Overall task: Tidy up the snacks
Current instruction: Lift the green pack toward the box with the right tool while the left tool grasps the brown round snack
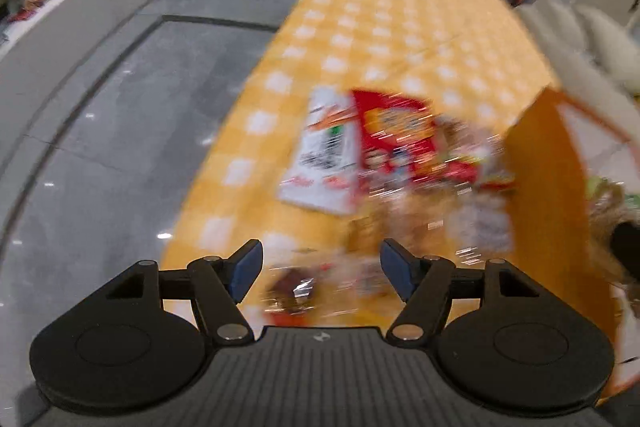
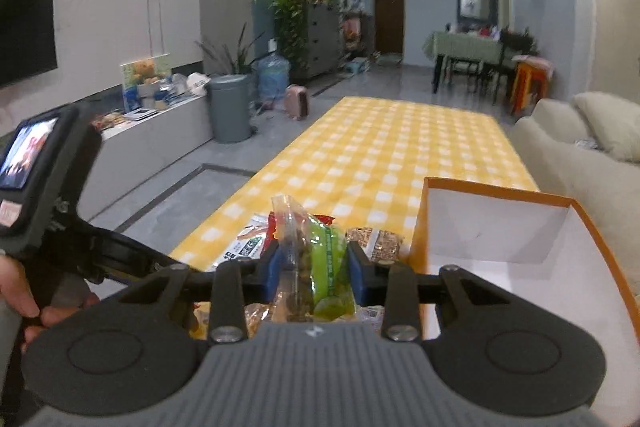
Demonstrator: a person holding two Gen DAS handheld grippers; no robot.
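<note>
Closest to me, the right gripper (image 2: pixel 313 267) is clamped on a green snack packet (image 2: pixel 330 263), its blue pads pressing both sides. The packet stands on end between them, long axis running up and away from the tool, its clear crimped top (image 2: pixel 286 211) pointing toward the far end of the room and leaning a little left. It hangs above the pile, with the other snacks showing beneath and behind it.

The left gripper (image 1: pixel 321 269) has its jaws spread wide with nothing between them, tilted down over a blurred heap of wrappers (image 1: pixel 304 291) on the near end of the table (image 2: pixel 360 155). A hand (image 2: pixel 24 299) holds that tool at the left edge of the right wrist view.

Just past the jaws lie a white packet (image 1: pixel 320 155) and a red packet (image 1: pixel 396 139), side by side and touching, their long sides running away from me. A brown-speckled bar (image 2: pixel 376 243) lies just beside the orange box (image 2: pixel 500 191).

The box sits at the table's right edge, open on top, white inside, its near wall just right of the held packet.

Beyond the snacks the yellow checked cloth runs bare to its far edge. Grey floor (image 1: pixel 132 115) opens to the left; a pale sofa (image 2: pixel 580 155) crowds the right side. A grey bin (image 2: pixel 230 107) stands well off by the low wall shelf.
</note>
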